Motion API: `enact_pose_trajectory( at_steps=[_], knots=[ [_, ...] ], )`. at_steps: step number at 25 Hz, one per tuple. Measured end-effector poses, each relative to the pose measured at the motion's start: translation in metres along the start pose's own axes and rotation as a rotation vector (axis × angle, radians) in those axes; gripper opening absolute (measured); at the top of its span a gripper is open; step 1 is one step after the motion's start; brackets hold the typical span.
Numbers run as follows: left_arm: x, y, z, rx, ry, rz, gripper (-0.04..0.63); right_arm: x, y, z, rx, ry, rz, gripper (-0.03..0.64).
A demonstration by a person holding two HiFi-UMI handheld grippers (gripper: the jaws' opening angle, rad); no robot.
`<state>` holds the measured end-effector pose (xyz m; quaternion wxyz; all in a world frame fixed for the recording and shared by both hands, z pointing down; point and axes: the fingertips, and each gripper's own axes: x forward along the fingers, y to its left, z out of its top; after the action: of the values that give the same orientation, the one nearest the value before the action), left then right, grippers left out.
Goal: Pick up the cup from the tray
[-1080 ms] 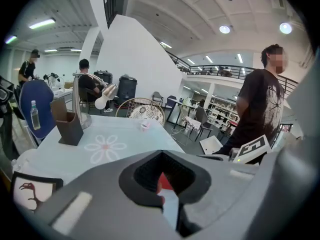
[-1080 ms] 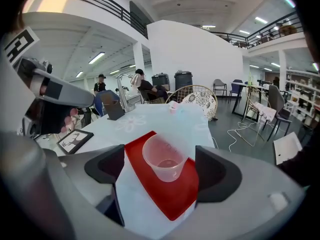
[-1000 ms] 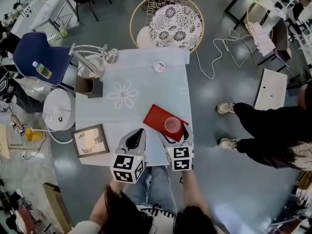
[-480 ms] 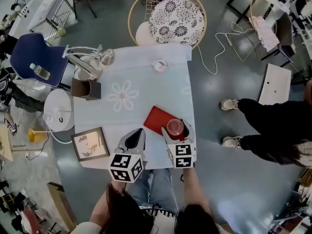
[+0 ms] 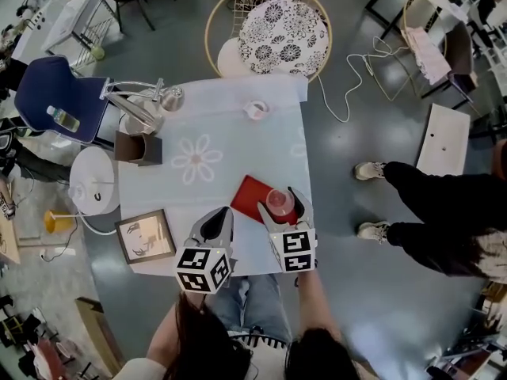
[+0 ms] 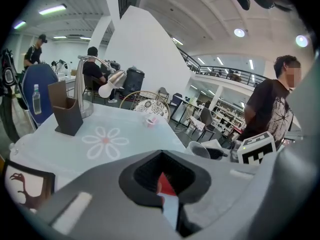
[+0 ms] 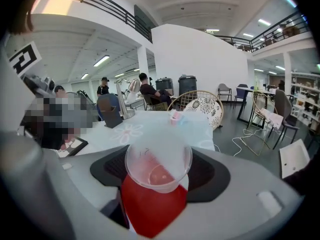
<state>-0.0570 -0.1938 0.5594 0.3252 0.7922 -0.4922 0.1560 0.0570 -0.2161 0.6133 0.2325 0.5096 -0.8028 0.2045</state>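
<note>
The only print I found was the black-and-white square pattern on the cube of each tool [image 5: 198, 269]. The label of the bottle [image 5: 62, 117] on the blue chair [image 5: 47, 89] was too small for me to read.

The desk [image 5: 253, 145] was square and covered by a pale, smooth cloth with one large flower [image 5: 198, 157] drawn on it. Around it lay a grey, shiny floor [image 5: 356, 291] in a big hall with white walls and an upper gallery. A round wicker chair [image 5: 218, 22] with a flowered cushion stood behind the desk, and a person in dark trousers [image 5: 428, 212] stood at the right.

On the desk I saw a chrome lamp [image 5: 135, 105], a brown box [image 5: 140, 147], a framed picture [image 5: 145, 236] and a small pink-and-white thing [image 5: 255, 109].

The cup [image 7: 158, 166] was clear, thin plastic, round and wider at the rim. It was over the flat red tray [image 7: 150, 209], near the desk's front right corner. I could not tell if its base rested on the tray.

The right tongs [image 7: 159, 171] had just been closing, and their dark ribbed pads met the cup on both sides. The left tongs [image 6: 161, 154] were together, with nothing in them, just left of the tray.
</note>
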Motion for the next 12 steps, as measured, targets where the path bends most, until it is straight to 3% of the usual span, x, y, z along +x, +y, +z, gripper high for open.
enact_pose_trajectory(
  at_steps=[6, 12],
  knots=[
    [-0.006, -0.006, 0.008, -0.032, -0.007, 0.005, 0.001, 0.009, -0.024, 0.03, -0.06, -0.023, -0.034, 0.351],
    [-0.003, -0.005, 0.017, -0.06, -0.038, 0.039, 0.0, 0.023, -0.042, 0.038, -0.009, -0.028, -0.034, 0.35]
  ],
)
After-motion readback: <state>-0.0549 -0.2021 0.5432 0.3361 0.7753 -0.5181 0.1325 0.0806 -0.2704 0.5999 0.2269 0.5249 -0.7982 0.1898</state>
